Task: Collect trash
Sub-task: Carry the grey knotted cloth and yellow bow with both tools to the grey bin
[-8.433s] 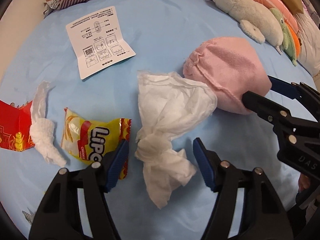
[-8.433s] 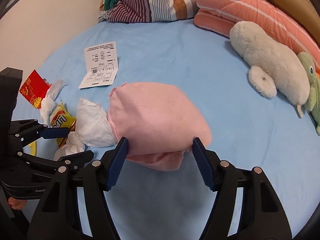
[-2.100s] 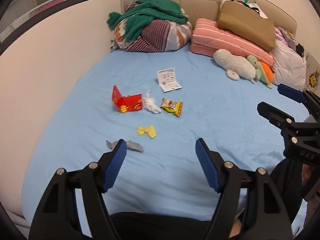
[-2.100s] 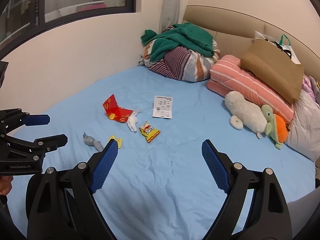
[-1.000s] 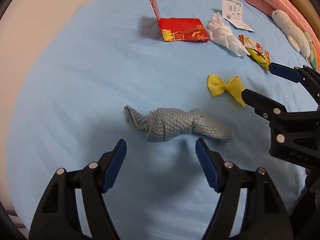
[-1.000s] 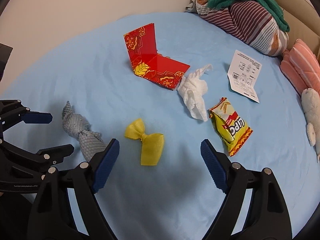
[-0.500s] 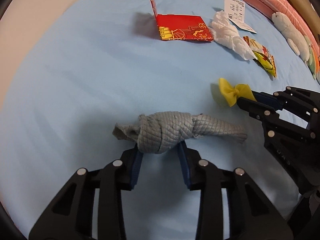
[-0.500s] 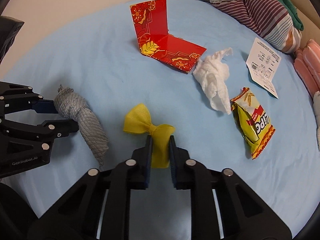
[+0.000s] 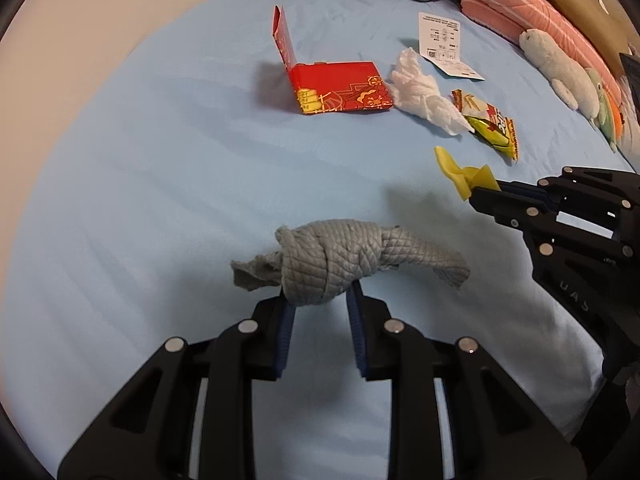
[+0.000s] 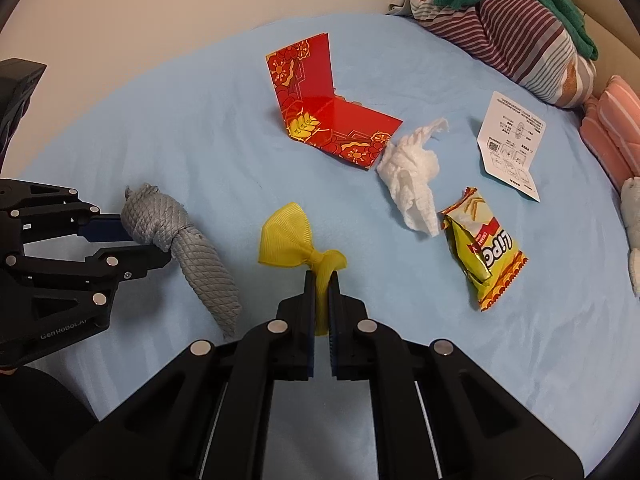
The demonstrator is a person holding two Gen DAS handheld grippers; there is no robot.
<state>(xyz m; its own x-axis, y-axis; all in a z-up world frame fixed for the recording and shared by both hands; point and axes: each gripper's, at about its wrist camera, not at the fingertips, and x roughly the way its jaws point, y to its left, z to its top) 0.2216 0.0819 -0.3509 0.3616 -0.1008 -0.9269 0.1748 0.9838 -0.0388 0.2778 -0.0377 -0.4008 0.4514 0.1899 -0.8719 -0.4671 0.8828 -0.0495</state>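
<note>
My left gripper (image 9: pixel 319 300) is shut on a knotted grey cloth (image 9: pixel 336 258) and holds it just above the blue bed sheet (image 9: pixel 160 168); the cloth also shows in the right wrist view (image 10: pixel 180 240). My right gripper (image 10: pixel 321 280) is shut on a yellow ribbon bow (image 10: pixel 294 240), lifted off the sheet; the bow also shows in the left wrist view (image 9: pixel 460 170). On the sheet beyond lie a red folded card (image 10: pixel 324 112), a crumpled white tissue (image 10: pixel 412 172), a yellow snack wrapper (image 10: pixel 484 252) and a white leaflet (image 10: pixel 512 140).
A striped bundle with green cloth (image 10: pixel 512 12) lies at the head of the bed. Pink striped pillows (image 9: pixel 516 12) and plush toys (image 9: pixel 560 76) line the right side. A beige wall (image 10: pixel 160 8) borders the bed on the left.
Both grippers have lifted a little with their loads: the grey cloth and the yellow bow now hang off the sheet. The view has pulled back slightly.
</note>
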